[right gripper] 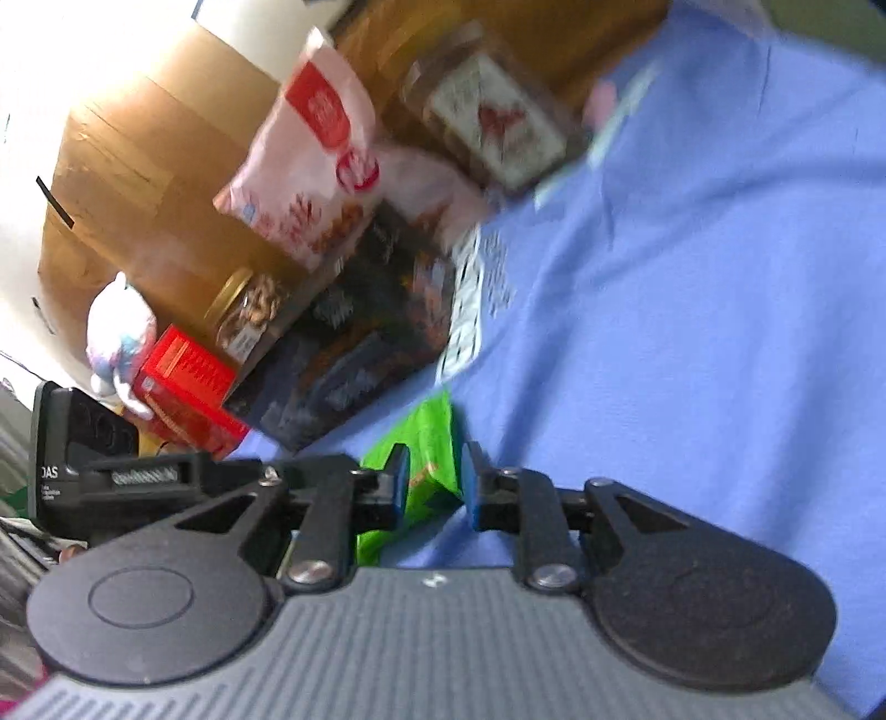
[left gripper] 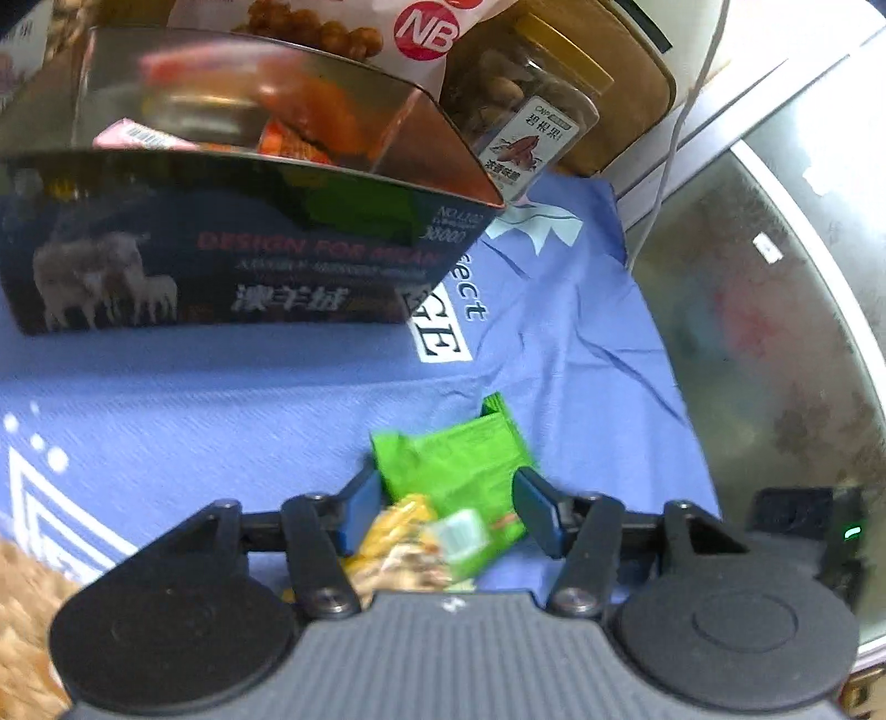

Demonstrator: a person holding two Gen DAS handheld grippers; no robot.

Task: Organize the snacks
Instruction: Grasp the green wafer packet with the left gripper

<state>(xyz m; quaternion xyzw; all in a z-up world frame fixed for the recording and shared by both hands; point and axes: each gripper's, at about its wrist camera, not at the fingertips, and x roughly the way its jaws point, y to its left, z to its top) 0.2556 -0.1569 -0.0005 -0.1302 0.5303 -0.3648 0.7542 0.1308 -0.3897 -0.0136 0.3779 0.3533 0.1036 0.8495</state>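
- Between the jaws of the left gripper (left gripper: pixel 448 507) lies one green snack packet (left gripper: pixel 459 471); the jaws stand spread, their pads not pressing it, and it rests on the blue cloth (left gripper: pixel 221 399) that covers the bench.
- Between the jaws of the right gripper (right gripper: pixel 434 482) a green packet (right gripper: pixel 429 459) also shows. These jaws stand much narrower, close to its sides; whether they pinch it I cannot tell, nor whether it is the same packet.
- The packet's long axis appears to run away from the left jaws, slightly rightward.
- Ahead and left of the left jaws stands one open dark box (left gripper: pixel 232 255) with snacks inside, probably the packet's destination.
- Beyond it: one clear nut jar (left gripper: pixel 520 122) and one pink-and-white bag (left gripper: pixel 387 27).
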